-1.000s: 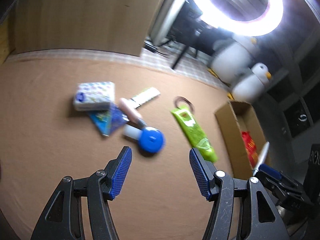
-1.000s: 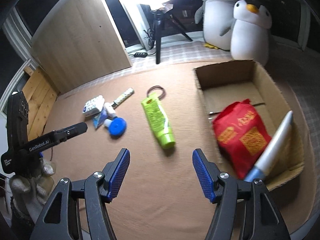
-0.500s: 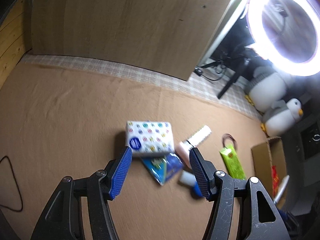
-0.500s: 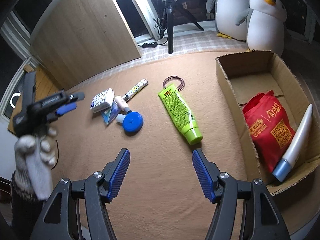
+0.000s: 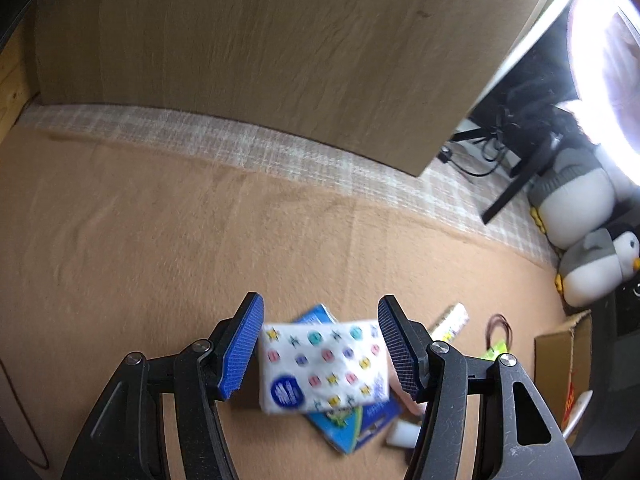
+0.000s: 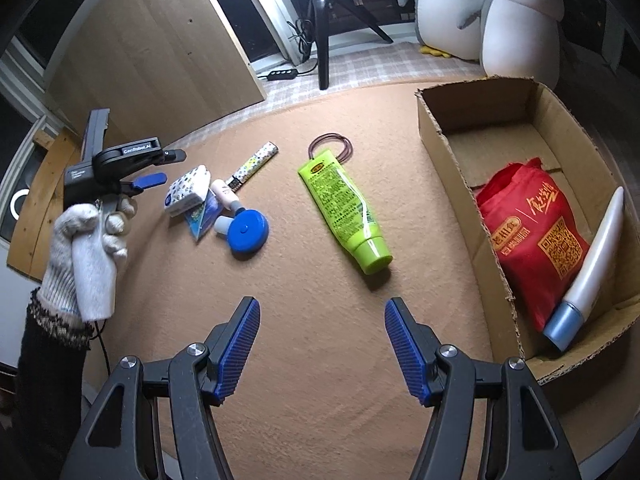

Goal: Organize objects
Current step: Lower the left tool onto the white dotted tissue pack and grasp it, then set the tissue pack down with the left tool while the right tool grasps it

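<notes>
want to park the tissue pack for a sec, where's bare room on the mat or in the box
Bare mat lies between the green tube and the right gripper, and between the tube and the cardboard box. The box's far end, beyond the red bag, is bare. It is crowded around the tissue pack and blue round case, at the left gripper.
</notes>
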{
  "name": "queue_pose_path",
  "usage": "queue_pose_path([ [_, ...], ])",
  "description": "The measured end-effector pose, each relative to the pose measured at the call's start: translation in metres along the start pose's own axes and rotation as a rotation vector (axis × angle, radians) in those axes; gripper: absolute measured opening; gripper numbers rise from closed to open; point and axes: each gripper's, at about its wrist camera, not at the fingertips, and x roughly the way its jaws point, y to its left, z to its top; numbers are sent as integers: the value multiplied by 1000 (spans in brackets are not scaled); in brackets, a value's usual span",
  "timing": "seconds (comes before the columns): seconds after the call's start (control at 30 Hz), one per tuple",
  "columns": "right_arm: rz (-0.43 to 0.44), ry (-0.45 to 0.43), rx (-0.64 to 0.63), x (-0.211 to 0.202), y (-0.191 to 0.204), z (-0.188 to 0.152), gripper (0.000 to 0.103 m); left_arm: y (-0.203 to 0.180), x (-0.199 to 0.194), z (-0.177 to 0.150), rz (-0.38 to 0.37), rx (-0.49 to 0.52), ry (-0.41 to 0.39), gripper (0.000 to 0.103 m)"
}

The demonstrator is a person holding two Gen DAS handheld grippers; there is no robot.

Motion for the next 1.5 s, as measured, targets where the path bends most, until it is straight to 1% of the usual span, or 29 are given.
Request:
queue_pose_path([
  [0.13, -6, 4, 10, 1, -2, 0, 61, 5, 16, 1, -14, 10, 40, 62],
  [0.17, -6, 6, 11, 2, -2, 0, 61, 5, 19, 0, -21, 17, 52, 58],
  [0.2, -6, 6, 11, 2, -2, 1, 61, 6, 22, -2, -28, 25, 62, 58],
  [0.23, -5, 7, 9, 3, -1, 1, 61, 6, 22, -3, -34, 30, 64, 57],
  [0.33, 2, 11, 1, 6, 3, 2, 61, 7, 19, -9, -59, 42, 71, 51],
  [0.43, 12, 15, -10, 9, 9, 3, 61, 6, 15, -21, -71, 62, 74, 50],
  [0.6, 30, 23, -30, 13, 21, 2, 61, -1, 6, -51, -84, 108, 80, 50],
  [0.67, 36, 23, -38, 14, 25, 2, 61, -6, 0, -65, -100, 121, 83, 50],
  [0.87, 60, 32, -47, 18, 32, -1, 61, -16, -11, -114, -154, 113, 103, 50],
  [1.1, 71, 43, -42, 24, 26, -9, 61, -36, -13, -166, -210, 114, 133, 50],
  [1.23, 79, 59, -30, 28, 21, -13, 61, -58, -14, -191, -240, 163, 148, 50],
  [1.33, 86, 69, -25, 32, 18, -16, 61, -68, -16, -204, -260, 186, 154, 49],
  [1.4, 100, 78, -25, 34, 17, -16, 61, -70, -23, -209, -258, 200, 145, 51],
  [1.43, 110, 87, -26, 36, 17, -16, 61, -68, -28, -210, -256, 203, 135, 54],
  [1.47, 116, 91, -28, 37, 18, -16, 61, -64, -34, -211, -254, 203, 127, 61],
  [1.5, 121, 96, -32, 38, 19, -16, 61, -60, -40, -213, -249, 199, 116, 65],
])
